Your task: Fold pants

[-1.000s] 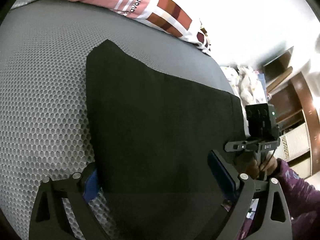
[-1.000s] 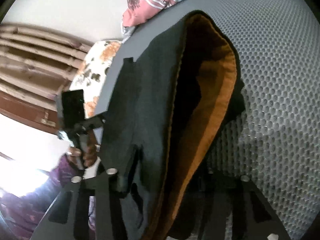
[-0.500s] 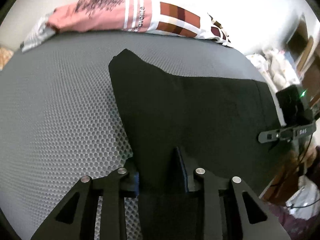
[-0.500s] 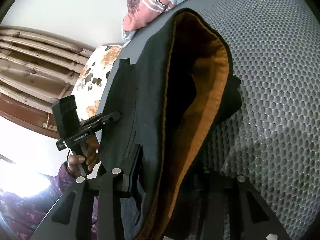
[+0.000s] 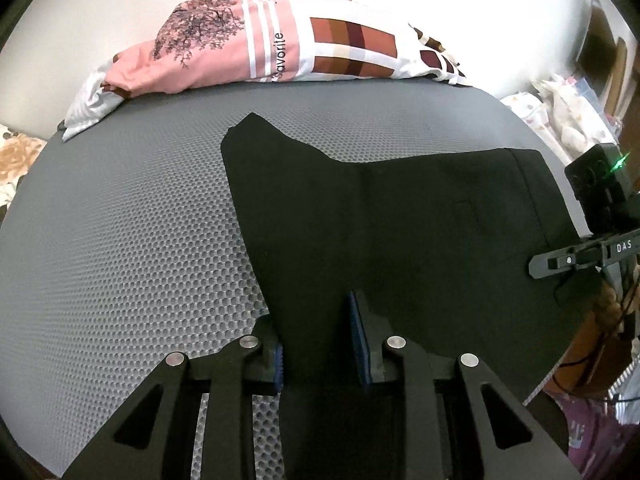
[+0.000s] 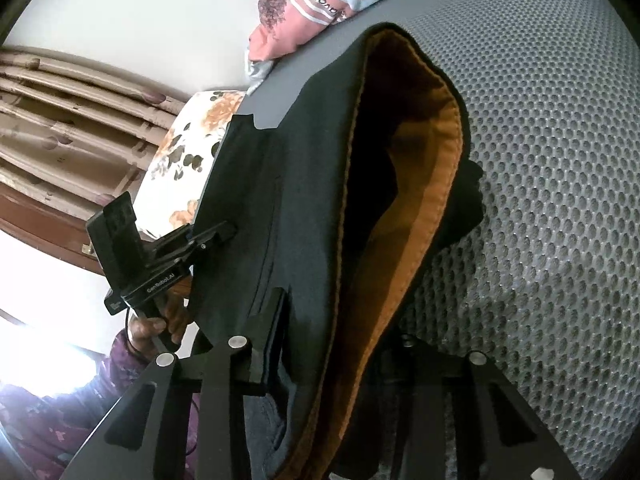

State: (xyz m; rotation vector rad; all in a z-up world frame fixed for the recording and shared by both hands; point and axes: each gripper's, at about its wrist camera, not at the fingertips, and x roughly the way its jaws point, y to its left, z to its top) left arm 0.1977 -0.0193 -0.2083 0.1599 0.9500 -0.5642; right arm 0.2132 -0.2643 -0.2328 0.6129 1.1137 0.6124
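The black pants [image 5: 392, 208] lie folded lengthwise on a grey honeycomb mat [image 5: 120, 240]. My left gripper [image 5: 318, 344] is shut on the near edge of the pants. My right gripper [image 6: 336, 344] is shut on the waistband end, which gapes and shows an orange lining [image 6: 424, 184]. Its right finger is hidden behind the cloth. In the left wrist view the right gripper's body [image 5: 596, 236] shows at the right edge of the pants. In the right wrist view the left gripper's body [image 6: 160, 256] sits at the pants' left edge.
A pink and checked cloth bundle [image 5: 280, 56] lies along the mat's far edge. A floral cushion [image 6: 188, 160] and a curtain [image 6: 60, 120] are off the mat's side. Bags and wooden furniture [image 5: 576, 100] stand beyond the mat's right end.
My left gripper has closed from open onto the near edge of the pants and its view has tilted up. My right gripper still holds the waistband, lifted a little.
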